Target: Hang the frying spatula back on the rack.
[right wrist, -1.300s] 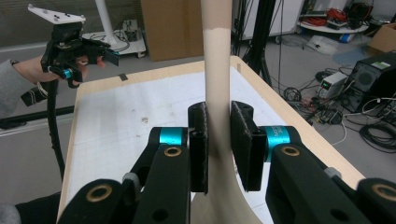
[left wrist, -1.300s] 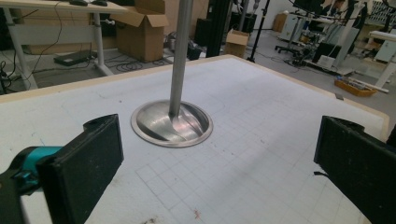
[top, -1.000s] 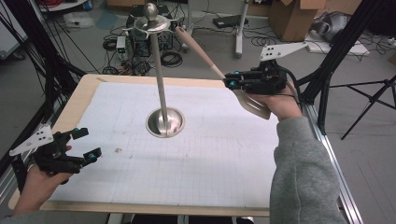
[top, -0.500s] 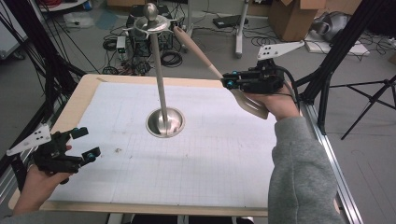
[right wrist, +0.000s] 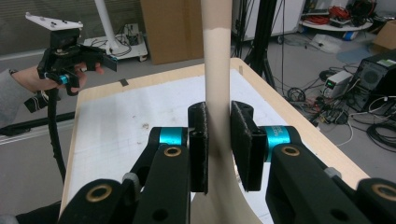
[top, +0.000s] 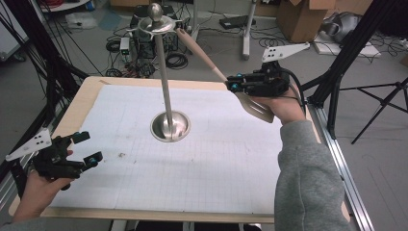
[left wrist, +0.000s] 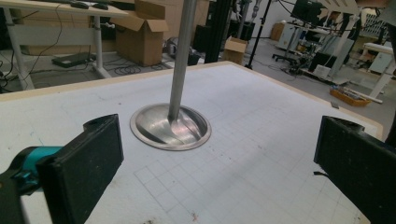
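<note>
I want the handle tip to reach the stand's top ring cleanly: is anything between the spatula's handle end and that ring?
Nothing visible does. The right gripper clamps the spatula, and its handle end already sits beside the stand's top ring.

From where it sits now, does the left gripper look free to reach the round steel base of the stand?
Probably yes. The left gripper is open at the near left corner, and only bare gridded mat lies between it and the round steel base.

no legible text, labels or numbers
</note>
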`<state>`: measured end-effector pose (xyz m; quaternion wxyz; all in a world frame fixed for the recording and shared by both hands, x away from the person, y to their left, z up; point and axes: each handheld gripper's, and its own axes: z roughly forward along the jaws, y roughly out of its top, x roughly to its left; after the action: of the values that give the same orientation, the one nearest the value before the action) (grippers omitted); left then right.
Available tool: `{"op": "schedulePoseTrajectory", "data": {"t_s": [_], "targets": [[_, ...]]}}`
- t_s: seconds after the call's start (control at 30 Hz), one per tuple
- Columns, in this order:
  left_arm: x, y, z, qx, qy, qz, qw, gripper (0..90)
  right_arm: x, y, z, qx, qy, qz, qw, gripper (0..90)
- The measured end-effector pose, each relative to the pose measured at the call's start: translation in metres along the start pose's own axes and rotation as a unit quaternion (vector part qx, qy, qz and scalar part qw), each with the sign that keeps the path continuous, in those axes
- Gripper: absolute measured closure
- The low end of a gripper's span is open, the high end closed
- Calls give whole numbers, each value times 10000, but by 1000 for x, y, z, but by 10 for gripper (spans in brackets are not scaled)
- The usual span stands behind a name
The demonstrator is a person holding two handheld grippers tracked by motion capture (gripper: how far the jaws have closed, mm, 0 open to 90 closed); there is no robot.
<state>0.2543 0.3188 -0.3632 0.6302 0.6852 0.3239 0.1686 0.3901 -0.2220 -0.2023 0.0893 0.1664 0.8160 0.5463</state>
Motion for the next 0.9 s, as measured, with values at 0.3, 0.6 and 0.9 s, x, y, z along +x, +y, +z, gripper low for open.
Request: {"op": "schedulePoseTrajectory", "data": {"t_s": [0.3,0.6,0.9], "targets": [[0,0,0,18,16,10,10000,18,-1,-2,5,-9,4,76,10000,776],[1,-1,-1,18,26,-8,10000,18,-2,-4,12,9,-12,78,10000,775],[0,-1,-1,28,34,7,10000,18,-1,-5,21,104,-28,75,9999,775]]}}
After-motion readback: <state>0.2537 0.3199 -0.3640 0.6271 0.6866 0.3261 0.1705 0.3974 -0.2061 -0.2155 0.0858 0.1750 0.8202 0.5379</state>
